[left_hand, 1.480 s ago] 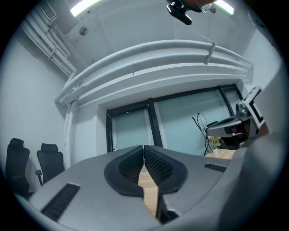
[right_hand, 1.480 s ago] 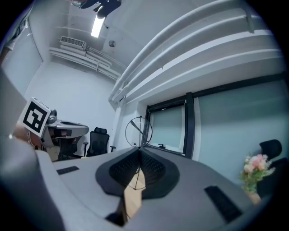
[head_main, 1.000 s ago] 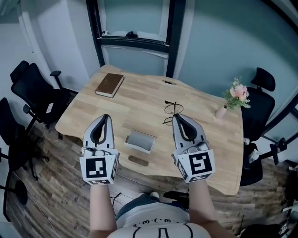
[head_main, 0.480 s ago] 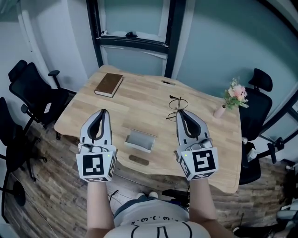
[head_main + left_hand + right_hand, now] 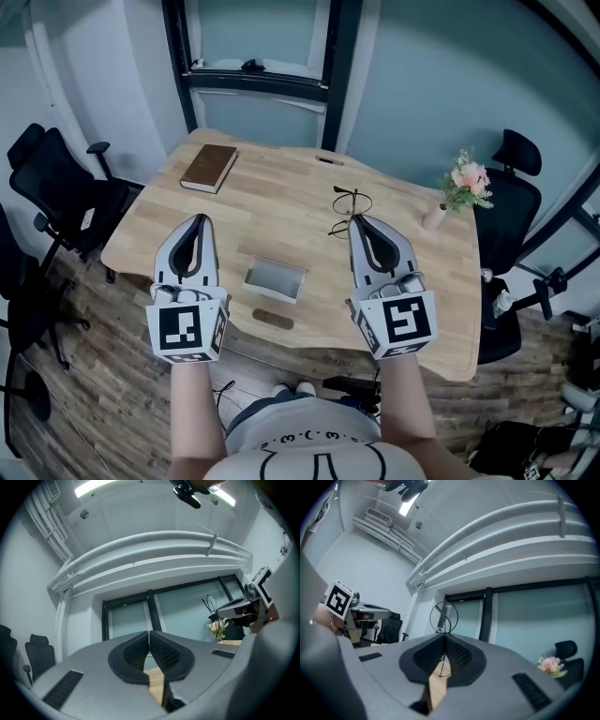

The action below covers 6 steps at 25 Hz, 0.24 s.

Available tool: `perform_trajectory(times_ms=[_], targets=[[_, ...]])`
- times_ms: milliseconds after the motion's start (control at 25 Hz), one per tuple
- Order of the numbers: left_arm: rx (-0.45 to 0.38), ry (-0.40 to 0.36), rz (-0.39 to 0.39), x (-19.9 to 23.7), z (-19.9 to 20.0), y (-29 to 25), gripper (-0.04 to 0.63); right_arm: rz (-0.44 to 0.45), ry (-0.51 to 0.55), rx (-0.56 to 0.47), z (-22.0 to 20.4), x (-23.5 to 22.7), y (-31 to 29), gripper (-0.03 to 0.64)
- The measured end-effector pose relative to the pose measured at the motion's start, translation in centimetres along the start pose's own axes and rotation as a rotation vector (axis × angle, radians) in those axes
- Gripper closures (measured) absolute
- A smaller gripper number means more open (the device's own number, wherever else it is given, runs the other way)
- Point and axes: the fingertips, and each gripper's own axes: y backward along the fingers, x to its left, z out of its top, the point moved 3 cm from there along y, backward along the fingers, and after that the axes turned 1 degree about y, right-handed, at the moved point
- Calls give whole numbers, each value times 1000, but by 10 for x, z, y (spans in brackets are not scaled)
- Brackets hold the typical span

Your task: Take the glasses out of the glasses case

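Observation:
Thin black wire-framed glasses [image 5: 348,212] hang above the wooden table [image 5: 281,202], pinched at the tip of my right gripper [image 5: 356,219]. In the right gripper view one round lens [image 5: 444,616] stands up above the shut jaws of my right gripper [image 5: 443,635]. The open grey glasses case [image 5: 275,281] lies on the table between the two grippers and looks empty. My left gripper [image 5: 199,218] hovers left of the case, jaws shut with nothing between them. The left gripper view shows my left gripper [image 5: 149,633] with its pads touching, and the glasses [image 5: 209,604] far to the right.
A brown book [image 5: 208,169] lies at the table's far left corner. A small vase of pink flowers [image 5: 462,188] stands at the far right. A dark oblong thing [image 5: 274,321] rests near the front edge. Black office chairs [image 5: 56,187] flank the table.
Both grippers hold nearly the same pose, and the right one keeps its grip on the glasses. The head view has drifted a little, so the table sits slightly further left.

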Motion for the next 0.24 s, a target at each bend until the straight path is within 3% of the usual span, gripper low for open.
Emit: perform_trajectory(times_ms=[240], targets=[[1,8,1,-1,-1,-3,578,-2,4,6,-1,-2,0,598]])
